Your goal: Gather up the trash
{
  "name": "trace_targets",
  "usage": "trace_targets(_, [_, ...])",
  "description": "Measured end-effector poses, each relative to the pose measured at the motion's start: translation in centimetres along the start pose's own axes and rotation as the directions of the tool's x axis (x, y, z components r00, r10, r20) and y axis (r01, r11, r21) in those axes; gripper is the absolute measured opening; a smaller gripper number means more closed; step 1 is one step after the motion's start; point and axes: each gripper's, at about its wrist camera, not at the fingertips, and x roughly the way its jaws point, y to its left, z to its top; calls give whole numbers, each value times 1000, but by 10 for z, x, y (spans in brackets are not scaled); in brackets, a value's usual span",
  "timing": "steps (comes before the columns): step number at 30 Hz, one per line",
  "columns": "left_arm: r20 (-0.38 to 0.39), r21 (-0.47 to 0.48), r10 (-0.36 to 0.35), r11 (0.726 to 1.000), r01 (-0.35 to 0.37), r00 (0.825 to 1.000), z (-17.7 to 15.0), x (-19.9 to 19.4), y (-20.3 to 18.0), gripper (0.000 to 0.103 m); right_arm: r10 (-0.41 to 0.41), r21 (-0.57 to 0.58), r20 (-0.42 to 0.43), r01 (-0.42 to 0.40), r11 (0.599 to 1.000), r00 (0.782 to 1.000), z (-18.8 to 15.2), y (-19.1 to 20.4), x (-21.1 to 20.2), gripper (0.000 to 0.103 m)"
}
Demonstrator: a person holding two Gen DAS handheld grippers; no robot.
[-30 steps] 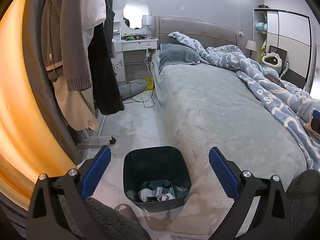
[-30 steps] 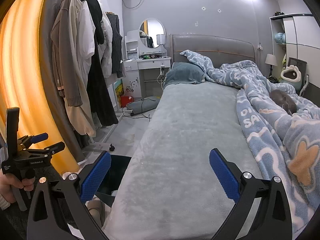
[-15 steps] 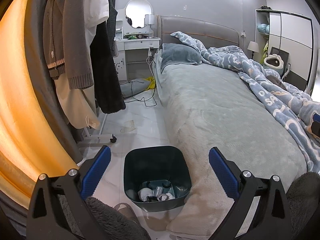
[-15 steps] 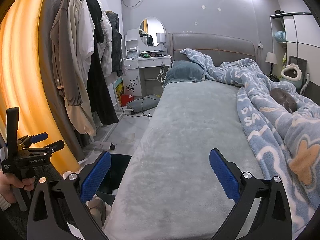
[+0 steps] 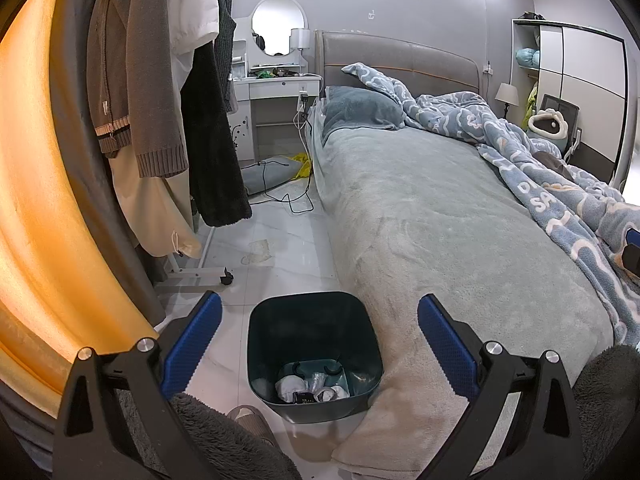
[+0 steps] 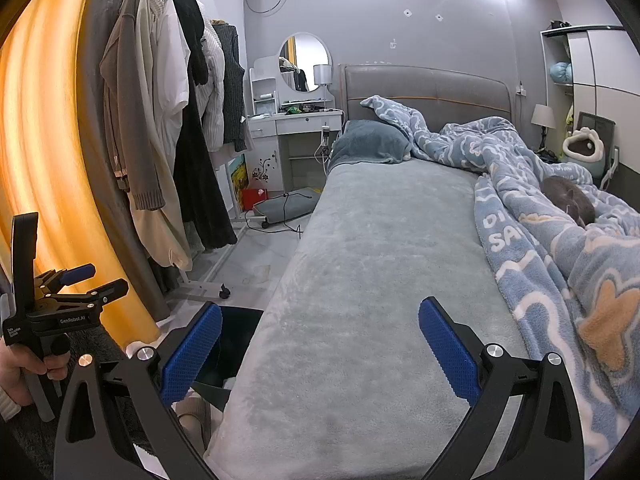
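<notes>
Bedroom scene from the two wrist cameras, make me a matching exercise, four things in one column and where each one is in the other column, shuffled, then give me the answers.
Things:
1. trash bin
2. round mirror
3. patterned blanket
4. brown cardigan

Places:
A. hanging on the clothes rack
B. bunched along the far side of the bed
C. on the floor beside the foot of the bed
D. on the wall above the white vanity

Pairs: 1-C, 2-D, 3-B, 4-A
</notes>
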Motion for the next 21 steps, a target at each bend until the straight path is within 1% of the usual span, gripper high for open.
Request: trace_targets(21, [-1,-1,2,1000,-2,1000,0,1,1,100,0,-1,-1,0,1000,1000,1,0,0,100])
